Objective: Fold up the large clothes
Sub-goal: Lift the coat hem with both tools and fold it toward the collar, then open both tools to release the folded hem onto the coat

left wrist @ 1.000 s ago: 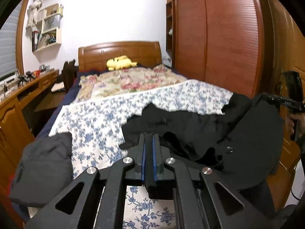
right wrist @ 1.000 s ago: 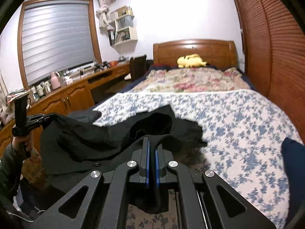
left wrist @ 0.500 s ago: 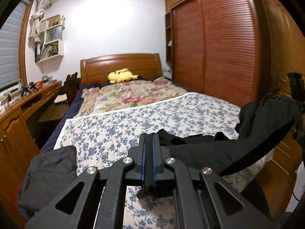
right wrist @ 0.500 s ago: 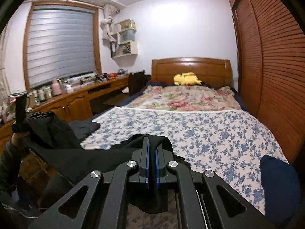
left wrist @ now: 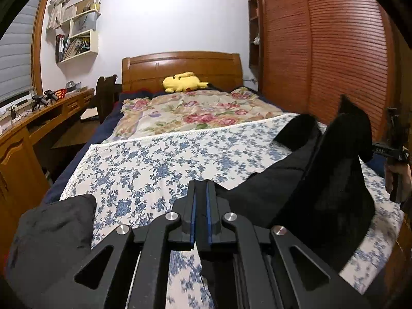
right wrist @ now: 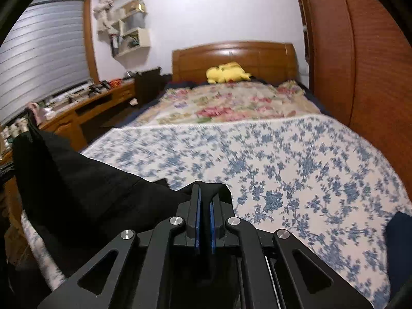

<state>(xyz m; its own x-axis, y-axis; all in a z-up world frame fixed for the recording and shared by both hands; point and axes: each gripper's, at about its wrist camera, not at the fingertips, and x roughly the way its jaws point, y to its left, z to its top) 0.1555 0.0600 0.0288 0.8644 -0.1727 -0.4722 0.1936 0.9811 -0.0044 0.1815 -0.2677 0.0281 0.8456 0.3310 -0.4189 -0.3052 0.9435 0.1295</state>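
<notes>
A large black garment [left wrist: 303,188] hangs stretched between my two grippers above the foot of the bed. My left gripper [left wrist: 200,190] is shut on one edge of it, cloth pinched between the blue pads. My right gripper [right wrist: 204,193] is shut on the other edge, and the black garment [right wrist: 85,180] runs away to the left there. In the left wrist view the right gripper [left wrist: 392,150] shows at the far right, held by a hand [left wrist: 397,180]. The lower part of the cloth is hidden under the gripper bodies.
The bed carries a blue floral sheet [left wrist: 159,164] and a pink floral quilt [left wrist: 195,110], with a yellow plush toy [left wrist: 184,82] by the headboard. A dark grey folded garment [left wrist: 51,234] lies at the bed's near left. A wooden desk [left wrist: 31,126] runs left; a slatted wardrobe [left wrist: 322,51] stands right.
Both grippers pulled apart, back and lower, drawing the crumpled black garment off the bed into a taut span between them.
</notes>
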